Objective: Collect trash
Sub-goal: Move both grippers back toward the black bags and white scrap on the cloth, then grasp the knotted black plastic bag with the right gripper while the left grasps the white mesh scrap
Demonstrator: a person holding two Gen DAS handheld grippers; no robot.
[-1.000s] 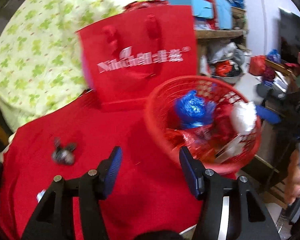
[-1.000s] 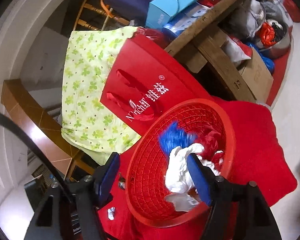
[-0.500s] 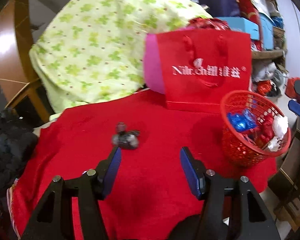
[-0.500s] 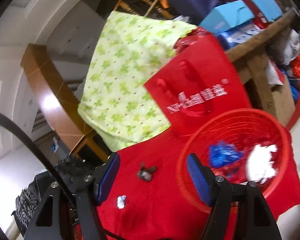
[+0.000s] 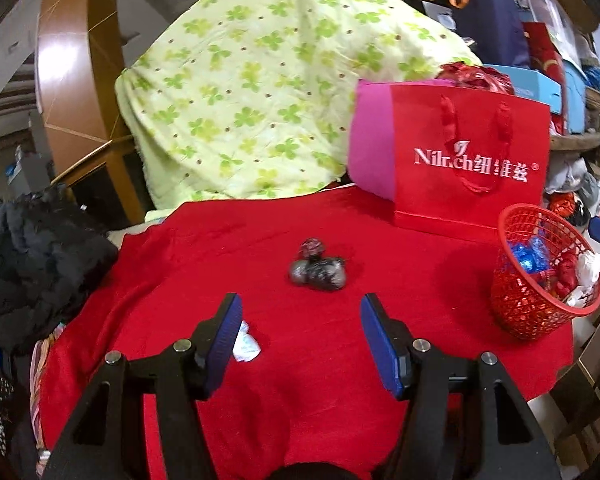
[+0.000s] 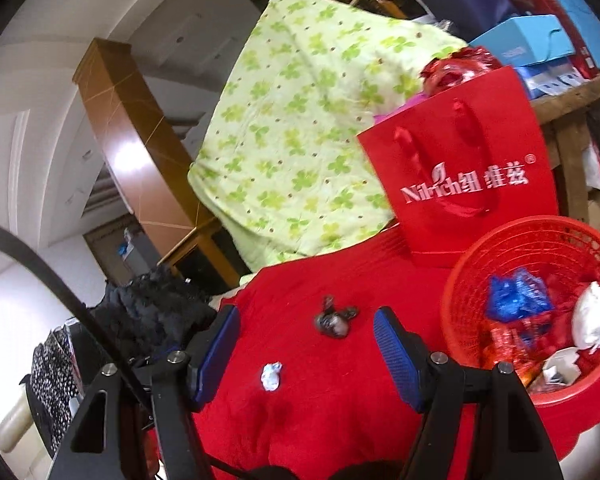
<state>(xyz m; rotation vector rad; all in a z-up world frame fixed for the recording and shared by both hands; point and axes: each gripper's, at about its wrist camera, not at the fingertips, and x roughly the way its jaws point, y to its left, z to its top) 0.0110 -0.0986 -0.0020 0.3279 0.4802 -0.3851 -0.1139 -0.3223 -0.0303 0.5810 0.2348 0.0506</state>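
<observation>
Left wrist view: left gripper (image 5: 300, 320) spread, empty, tilted down over red cloth (image 5: 320, 360). White scrap (image 5: 245, 346) beside left finger, dark crumpled wrapper (image 5: 318, 270) ahead. Right gripper (image 6: 306, 334) also spread, empty, nearly level. Red basket (image 6: 540, 240) of trash on the right, red bag (image 5: 472, 160) behind.

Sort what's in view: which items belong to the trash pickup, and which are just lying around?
Job items:
- dark crumpled wrapper on the red cloth
- small white scrap
- red mesh basket, already holding trash
- left gripper and right gripper, both open and empty

Lying about:
- red gift bag
- green clover blanket
- black garment
- blue boxes
</observation>
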